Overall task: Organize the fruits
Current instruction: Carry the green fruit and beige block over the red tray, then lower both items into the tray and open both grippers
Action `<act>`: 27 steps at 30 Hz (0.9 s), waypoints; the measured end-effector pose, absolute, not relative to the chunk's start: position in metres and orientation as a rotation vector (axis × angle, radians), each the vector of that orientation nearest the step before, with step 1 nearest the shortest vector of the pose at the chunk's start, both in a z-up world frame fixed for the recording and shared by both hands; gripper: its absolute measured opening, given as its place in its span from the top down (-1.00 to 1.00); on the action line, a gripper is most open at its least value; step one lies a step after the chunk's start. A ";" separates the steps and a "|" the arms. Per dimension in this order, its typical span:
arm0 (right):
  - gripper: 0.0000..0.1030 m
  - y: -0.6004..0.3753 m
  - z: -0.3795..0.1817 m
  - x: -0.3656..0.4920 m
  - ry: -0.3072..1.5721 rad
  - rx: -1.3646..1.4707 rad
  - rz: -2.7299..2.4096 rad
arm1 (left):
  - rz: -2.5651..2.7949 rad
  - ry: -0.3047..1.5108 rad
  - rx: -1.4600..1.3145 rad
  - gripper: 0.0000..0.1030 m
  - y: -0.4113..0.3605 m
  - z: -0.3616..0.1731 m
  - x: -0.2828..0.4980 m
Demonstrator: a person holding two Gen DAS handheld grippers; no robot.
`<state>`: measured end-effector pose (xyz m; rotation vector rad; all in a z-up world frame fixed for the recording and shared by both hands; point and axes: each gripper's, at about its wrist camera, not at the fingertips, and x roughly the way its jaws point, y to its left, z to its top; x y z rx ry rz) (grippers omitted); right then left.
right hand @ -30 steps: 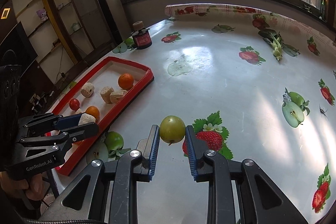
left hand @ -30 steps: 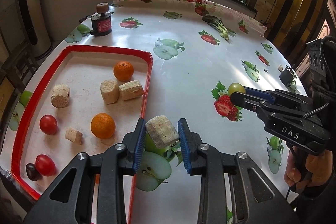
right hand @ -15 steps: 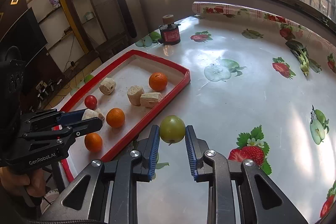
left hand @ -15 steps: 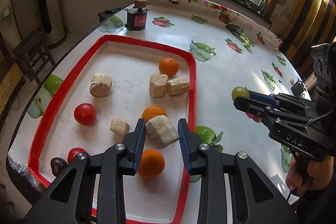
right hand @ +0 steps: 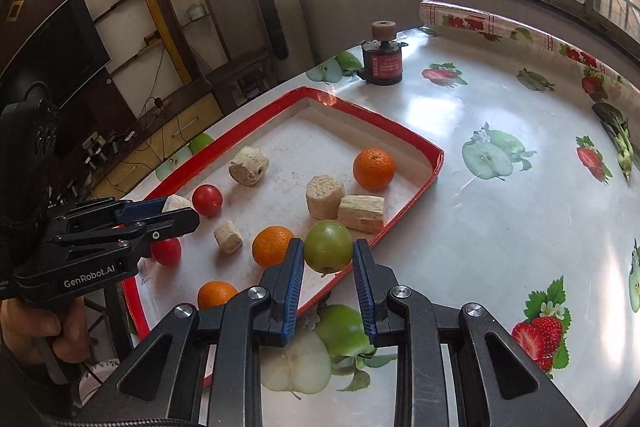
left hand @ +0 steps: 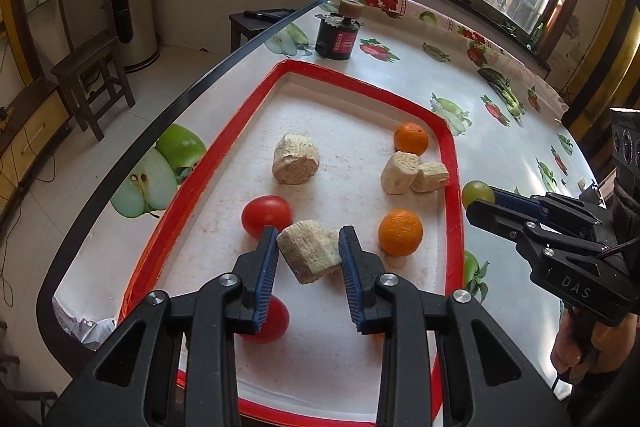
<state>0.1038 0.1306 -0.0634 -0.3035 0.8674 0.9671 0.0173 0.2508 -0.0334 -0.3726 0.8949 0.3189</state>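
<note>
My left gripper (left hand: 308, 253) is shut on a beige corn-cob chunk (left hand: 310, 255) and holds it above the red-rimmed tray (left hand: 256, 115), near a red tomato (left hand: 267, 215). My right gripper (right hand: 328, 259) is shut on a green fruit (right hand: 328, 246) and holds it over the tray's right rim (right hand: 404, 215); the fruit also shows in the left wrist view (left hand: 476, 191). In the tray lie oranges (right hand: 374, 169), tomatoes (right hand: 207, 200) and several beige chunks (right hand: 248, 165).
A dark jar with a cork lid (right hand: 382, 57) stands on the table beyond the tray. The tablecloth (right hand: 500, 195) has printed fruit pictures. The table's left edge (left hand: 160, 123) drops to the floor, with a wooden stool (left hand: 92, 75) beside it.
Both grippers have moved left over the tray, each carrying its item. The left one now hangs over the tray's near middle; the right one has reached the tray's right rim.
</note>
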 end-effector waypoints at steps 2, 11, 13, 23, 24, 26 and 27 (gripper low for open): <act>0.51 0.137 -0.067 0.104 0.871 -0.311 0.972 | 0.328 0.898 -0.381 0.45 0.257 -0.036 0.016; 0.51 0.148 -0.078 0.111 0.895 -0.313 0.975 | 0.357 0.899 -0.397 0.45 0.274 -0.041 0.013; 0.51 0.149 -0.079 0.112 0.896 -0.313 0.976 | 0.363 0.898 -0.398 0.45 0.276 -0.041 0.010; 0.51 0.152 -0.088 0.111 0.905 -0.330 0.981 | 0.380 0.929 -0.412 0.45 0.283 -0.053 0.006; 0.51 0.153 -0.089 0.111 0.909 -0.330 0.981 | 0.380 0.933 -0.411 0.45 0.282 -0.055 0.007; 0.51 0.153 -0.091 0.111 0.911 -0.330 0.984 | 0.379 0.943 -0.409 0.45 0.282 -0.058 0.007; 0.51 0.153 -0.092 0.112 0.911 -0.330 0.985 | 0.379 0.946 -0.410 0.45 0.282 -0.059 0.007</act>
